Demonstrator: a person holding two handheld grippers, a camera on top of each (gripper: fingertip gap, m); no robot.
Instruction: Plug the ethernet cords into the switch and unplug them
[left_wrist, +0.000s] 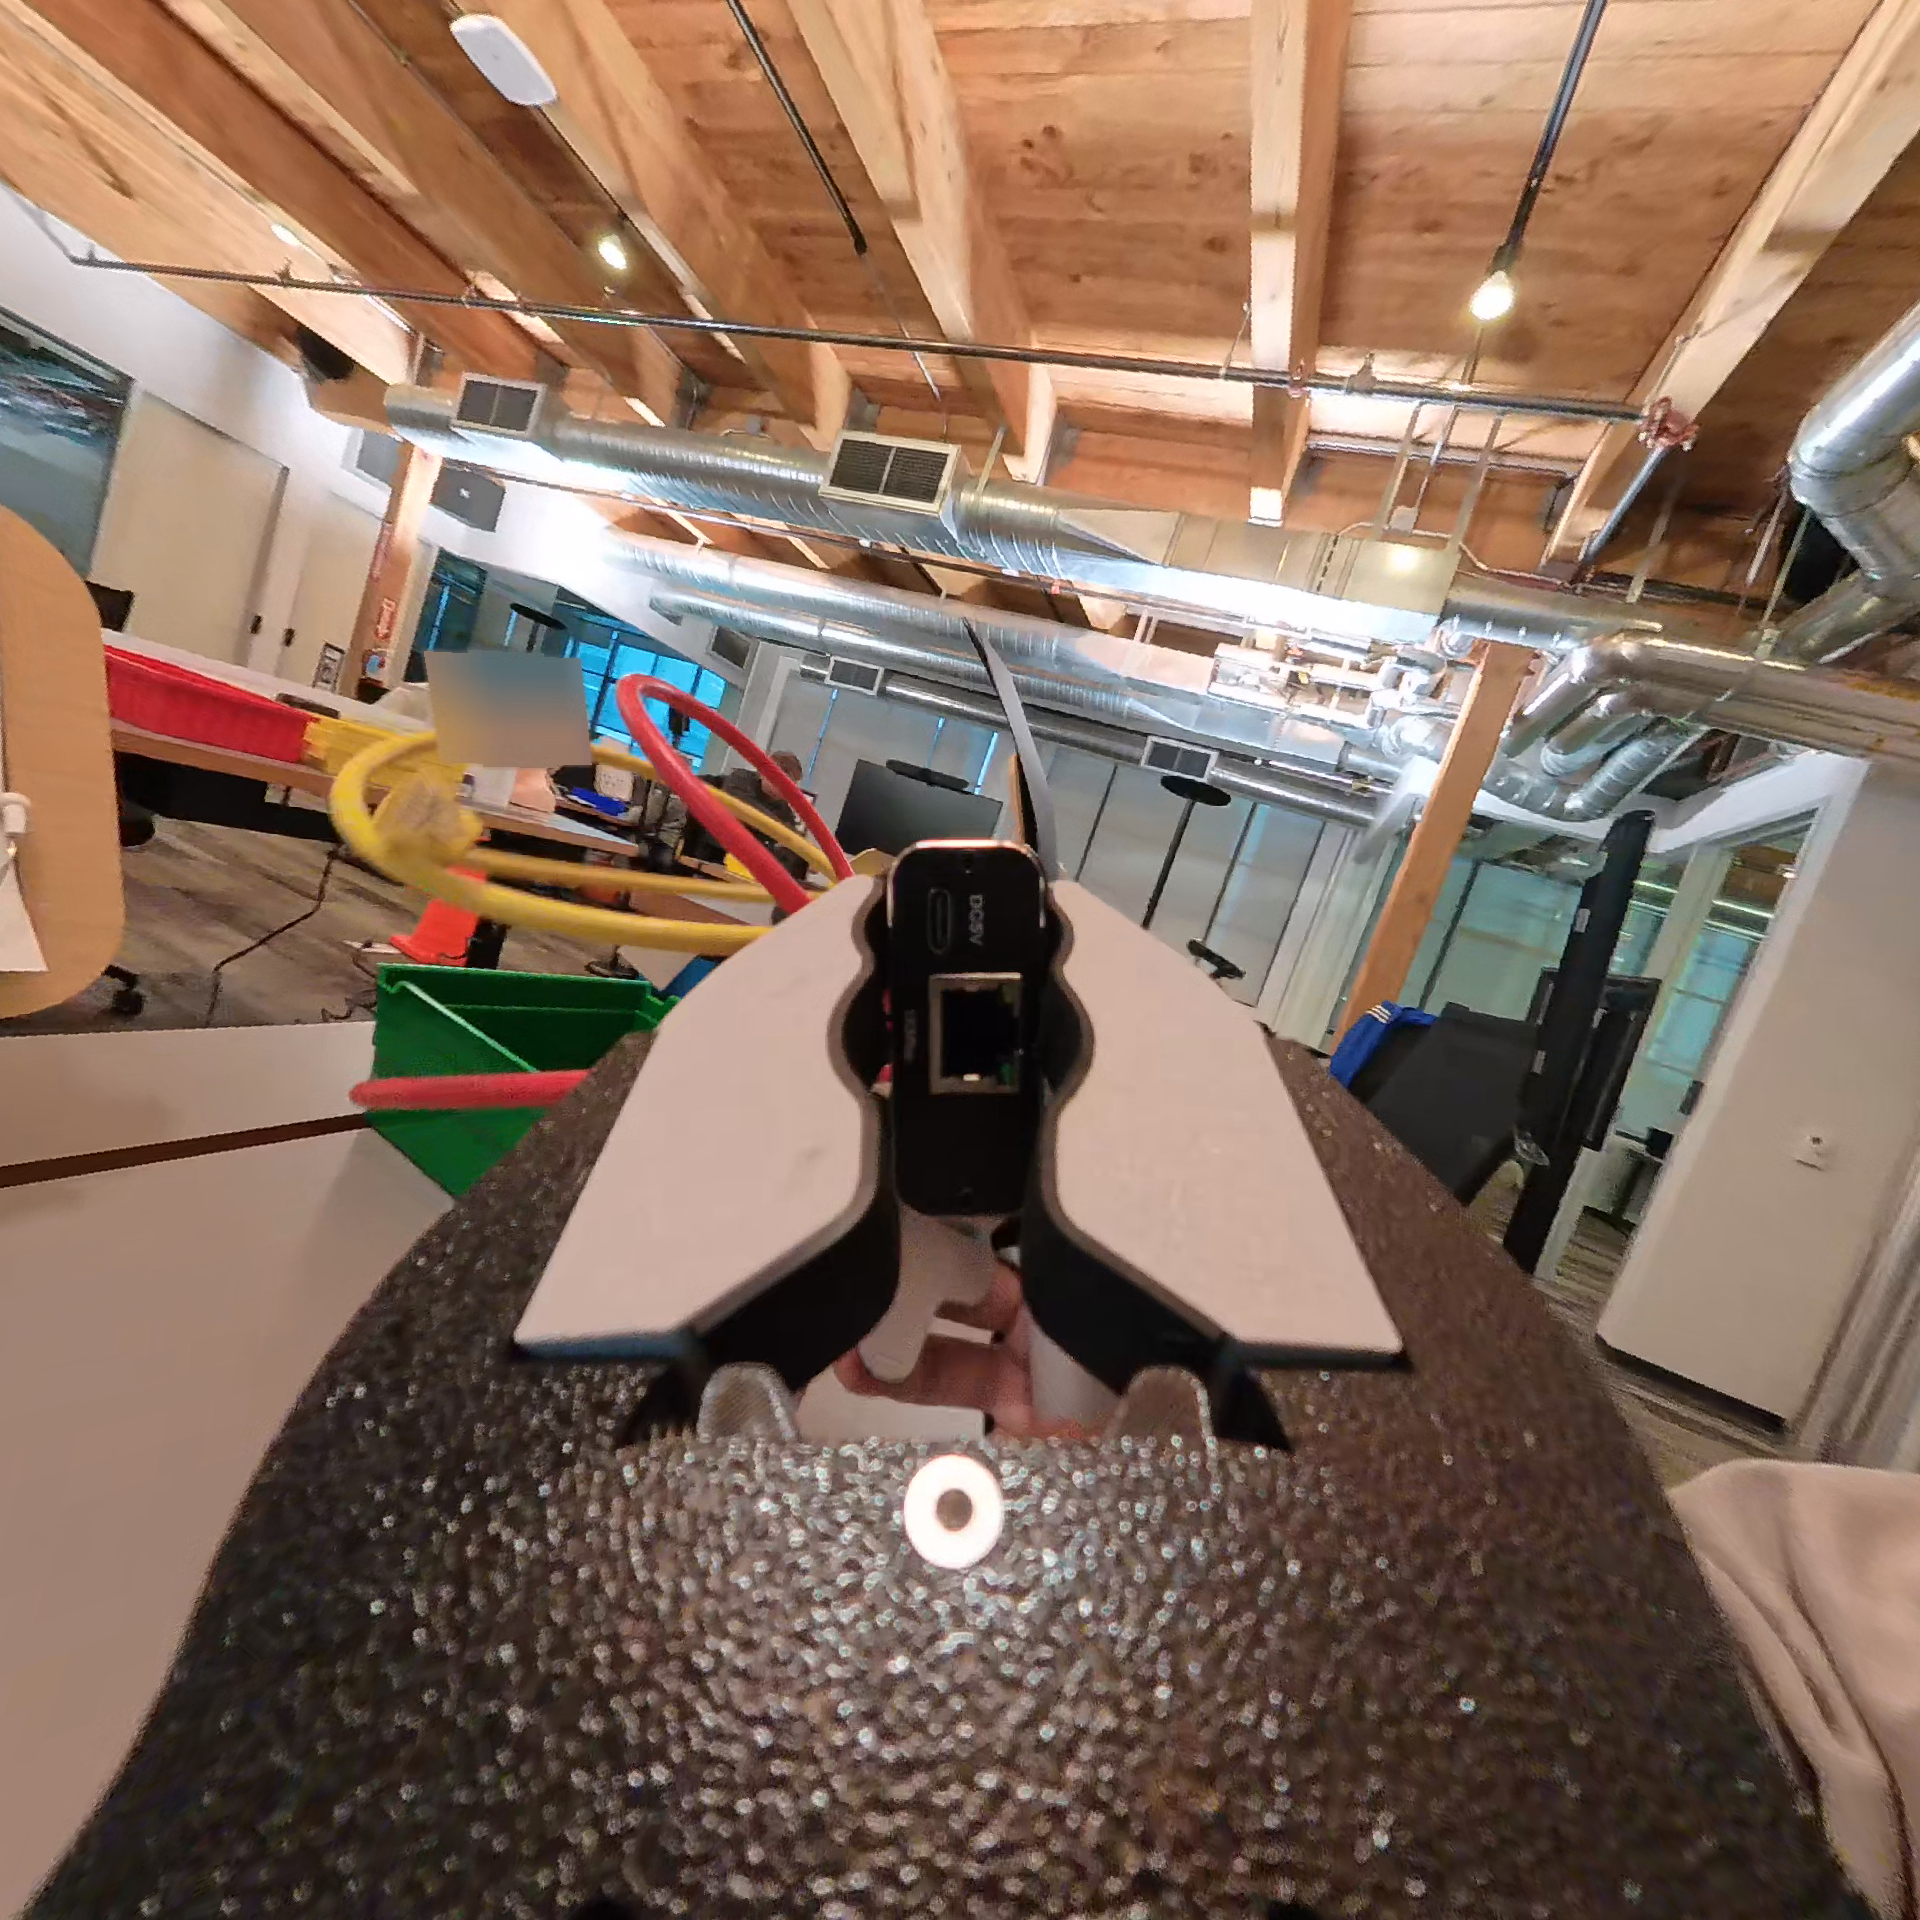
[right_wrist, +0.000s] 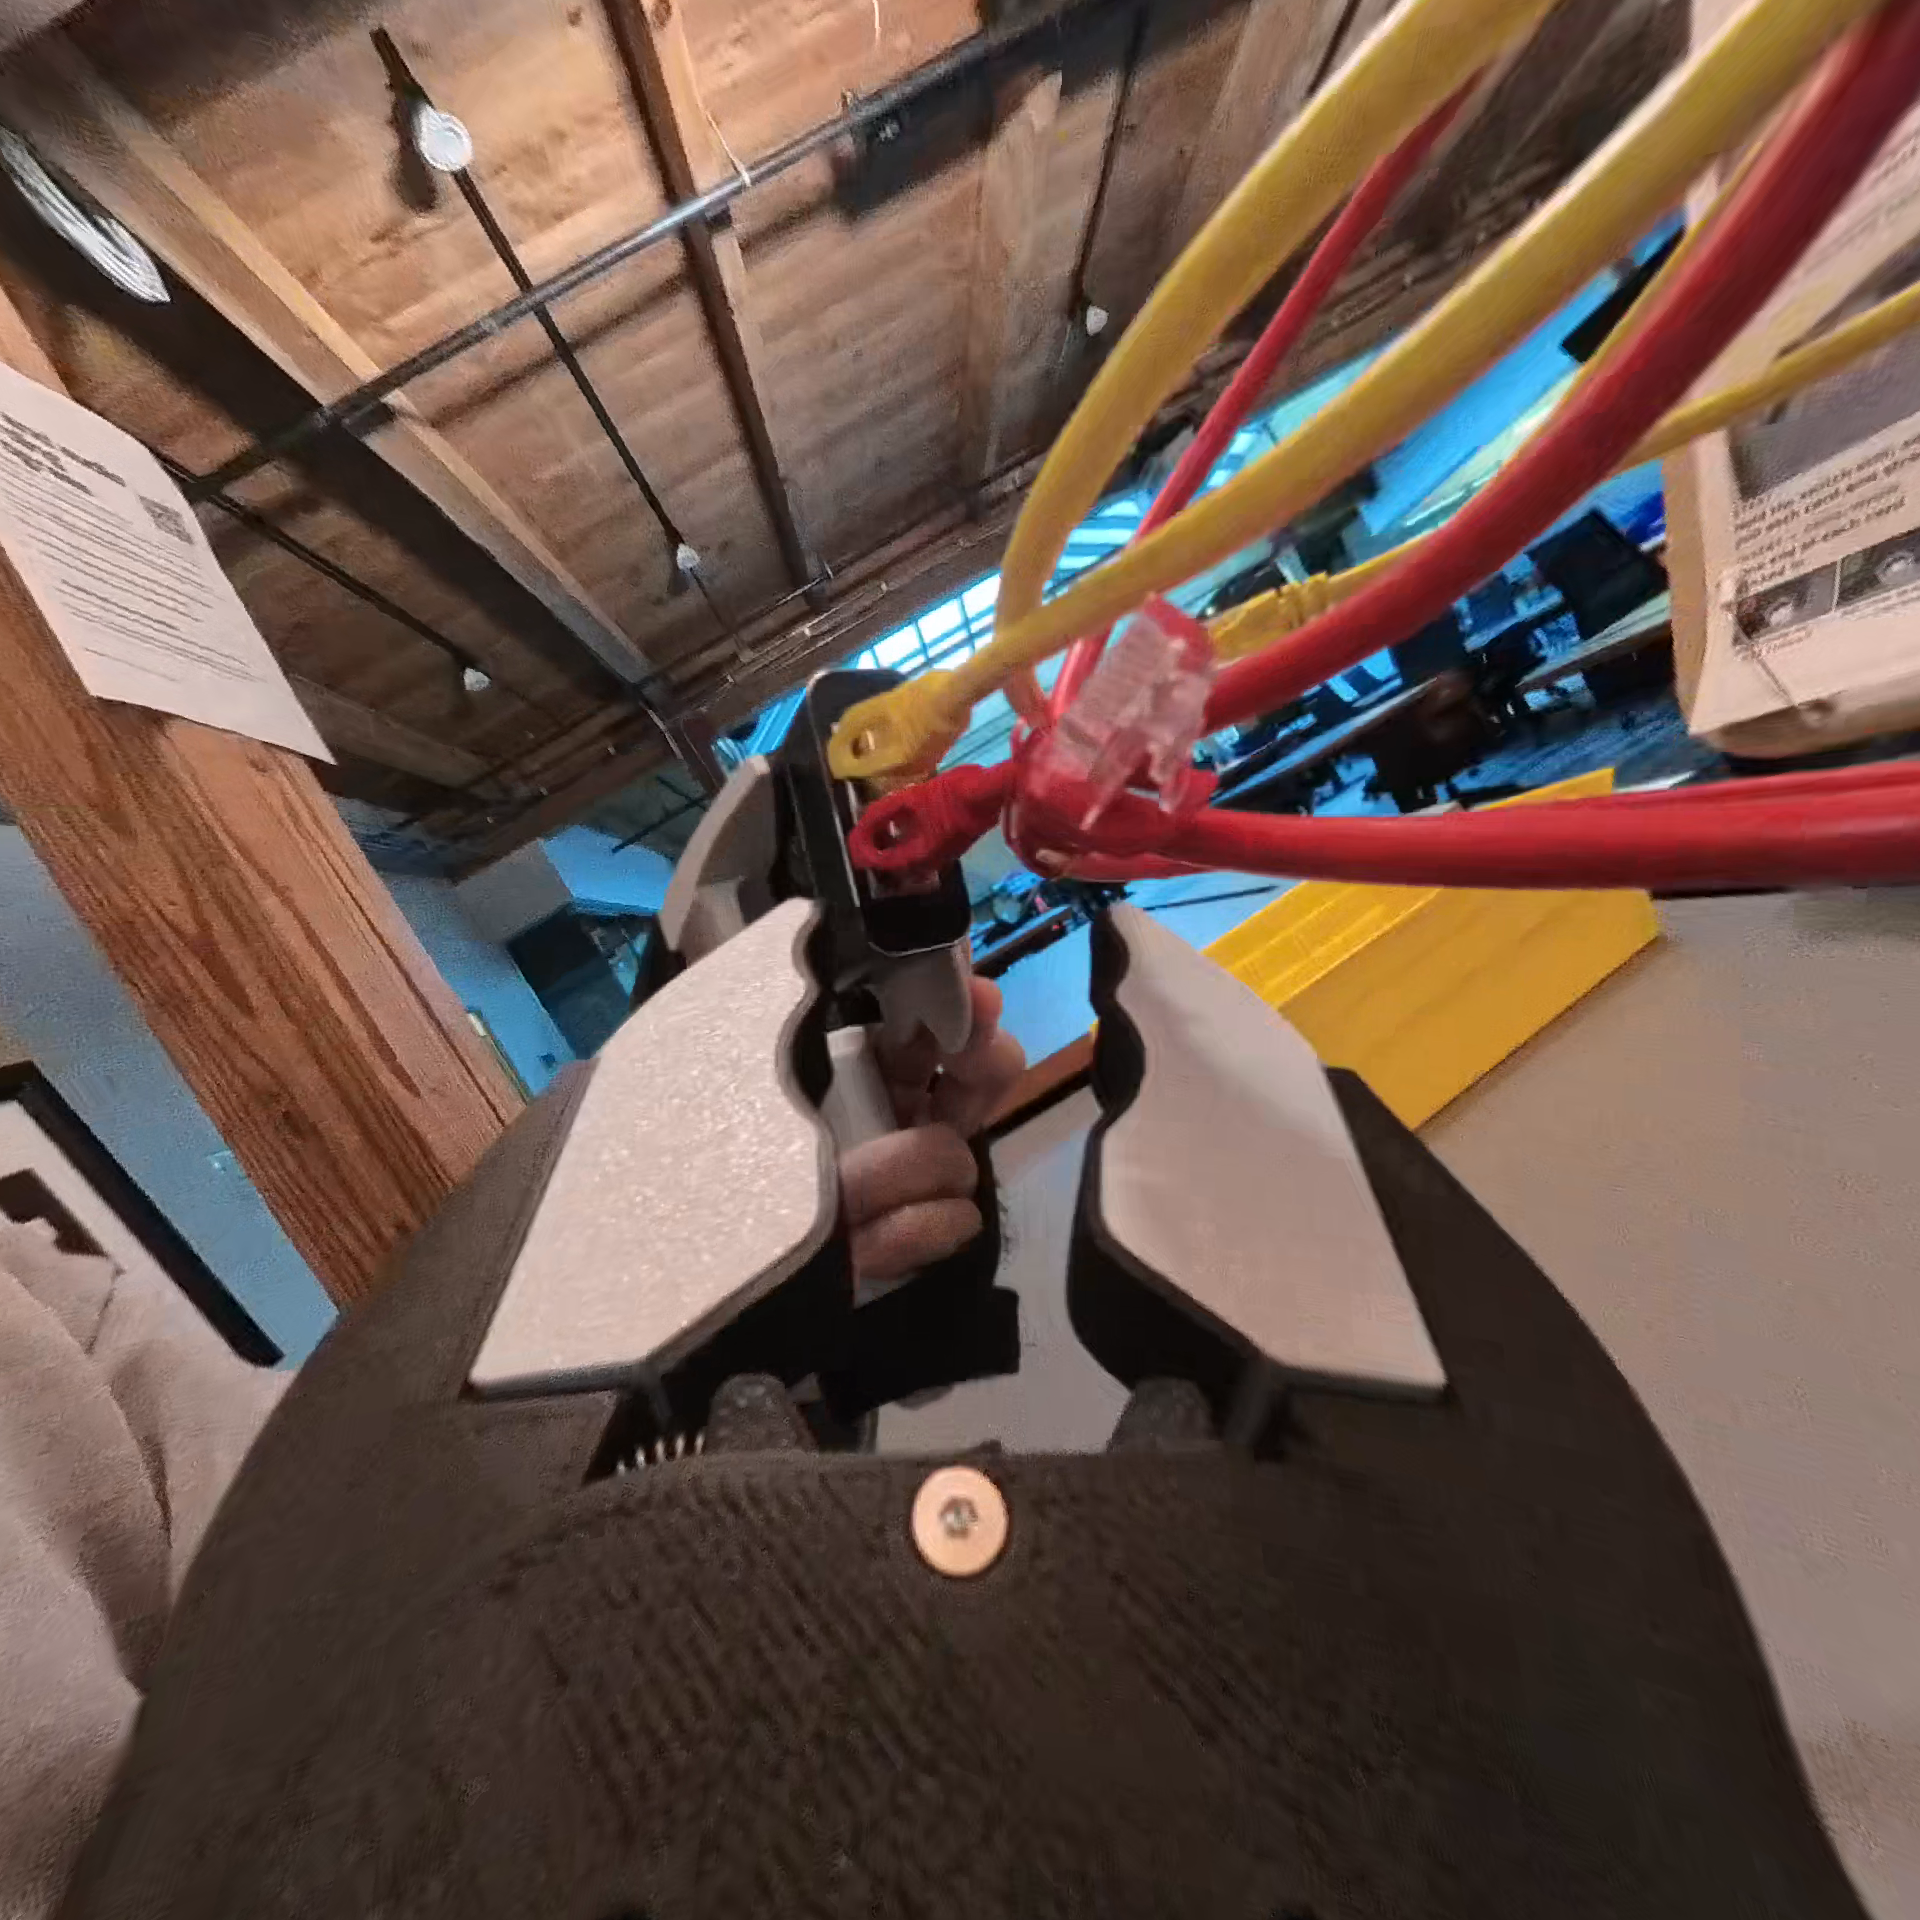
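left wrist view: the left tool (left_wrist: 966, 1039) is clamped on the black switch (left_wrist: 968, 1023), held upright between its grey fingers (left_wrist: 748, 1122) and raised above the white table (left_wrist: 156, 1299). one end port faces the camera. yellow cords (left_wrist: 540, 904) and a red cord (left_wrist: 727, 769) loop behind it, over a green bin (left_wrist: 468, 1049).

right wrist view: the right tool (right_wrist: 956, 997) has its fingers apart, gripping nothing. just ahead, the switch (right_wrist: 831, 810) sits in the other tool, with a yellow plug (right_wrist: 883, 732) and a red plug (right_wrist: 914, 821) in its ports. a loose red plug (right_wrist: 1132, 707) hangs just beside them. a yellow bin (right_wrist: 1455, 977) lies on the table.
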